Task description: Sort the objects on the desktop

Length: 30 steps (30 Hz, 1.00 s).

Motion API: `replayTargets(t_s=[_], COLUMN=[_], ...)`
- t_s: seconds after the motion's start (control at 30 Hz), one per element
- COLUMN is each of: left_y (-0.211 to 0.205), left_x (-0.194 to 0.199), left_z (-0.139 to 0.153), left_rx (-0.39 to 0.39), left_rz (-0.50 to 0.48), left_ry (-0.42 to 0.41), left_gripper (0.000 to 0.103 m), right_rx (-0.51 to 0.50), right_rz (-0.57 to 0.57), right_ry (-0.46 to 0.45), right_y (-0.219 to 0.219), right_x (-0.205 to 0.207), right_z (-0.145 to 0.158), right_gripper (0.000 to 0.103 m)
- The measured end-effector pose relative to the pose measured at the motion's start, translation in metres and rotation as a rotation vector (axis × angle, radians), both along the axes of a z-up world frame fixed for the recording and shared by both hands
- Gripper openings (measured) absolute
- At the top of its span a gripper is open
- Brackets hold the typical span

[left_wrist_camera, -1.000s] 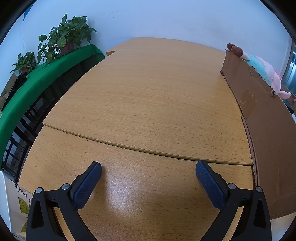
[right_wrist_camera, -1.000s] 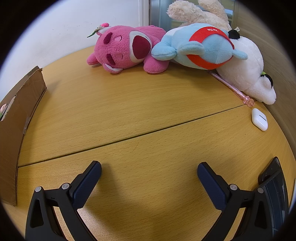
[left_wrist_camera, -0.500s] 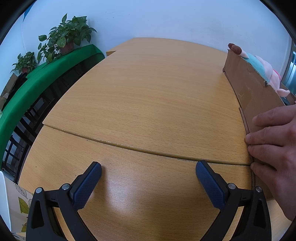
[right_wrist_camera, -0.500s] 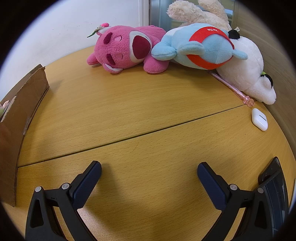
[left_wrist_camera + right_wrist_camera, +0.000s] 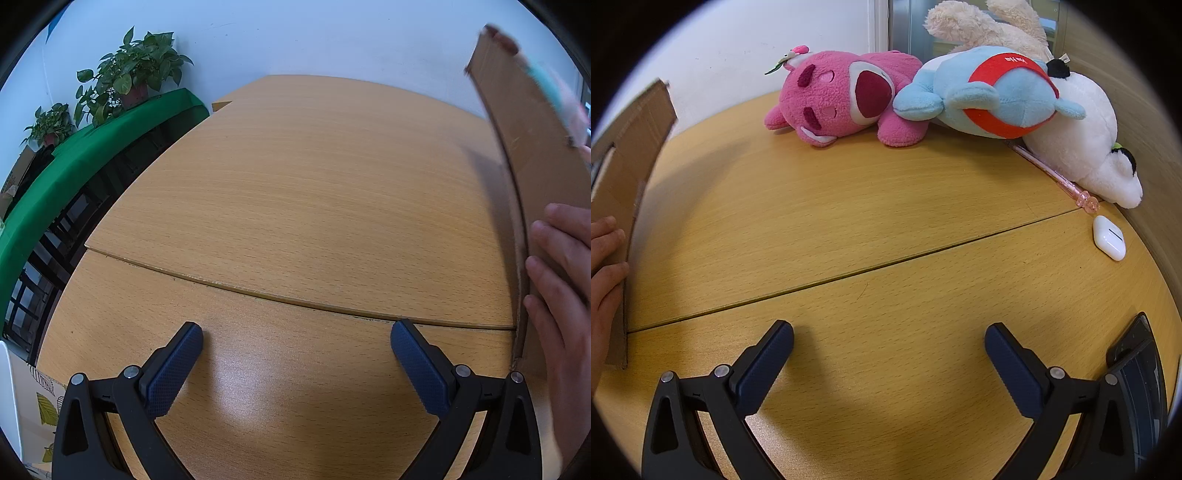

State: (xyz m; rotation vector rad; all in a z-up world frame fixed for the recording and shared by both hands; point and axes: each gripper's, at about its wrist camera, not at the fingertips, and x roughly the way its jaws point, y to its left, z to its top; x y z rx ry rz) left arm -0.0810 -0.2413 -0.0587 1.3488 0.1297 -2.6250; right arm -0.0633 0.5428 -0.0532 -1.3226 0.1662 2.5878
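Note:
A pink plush bear, a blue and red plush and a white plush lie at the far edge of the wooden table. A pink pen and a white earbud case lie at the right. A bare hand grips a cardboard box, lifted and tilted, with a plush inside; it also shows in the right wrist view. My left gripper and right gripper are open and empty above the table.
A green-covered shelf with potted plants runs along the left. A dark device sits at the right table edge. A white box with leaf print stands low left. A seam crosses the tabletop.
A hand came in, took hold of the cardboard box and has lifted and tilted it; the box is blurred with motion. Both grippers have stayed still.

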Motion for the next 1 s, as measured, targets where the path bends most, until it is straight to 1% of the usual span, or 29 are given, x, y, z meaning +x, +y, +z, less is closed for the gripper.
replayTargets(t_s=[1.0], left_y=[0.0012], left_x=[-0.0002], left_z=[-0.0003], left_rx=[0.000], left_rz=[0.000], left_ry=[0.000], left_gripper=[0.103], right_rx=[0.002], right_rz=[0.004], right_ry=[0.001], right_y=[0.0004], right_x=[-0.0020], right_z=[0.0005], right_gripper=[0.103])
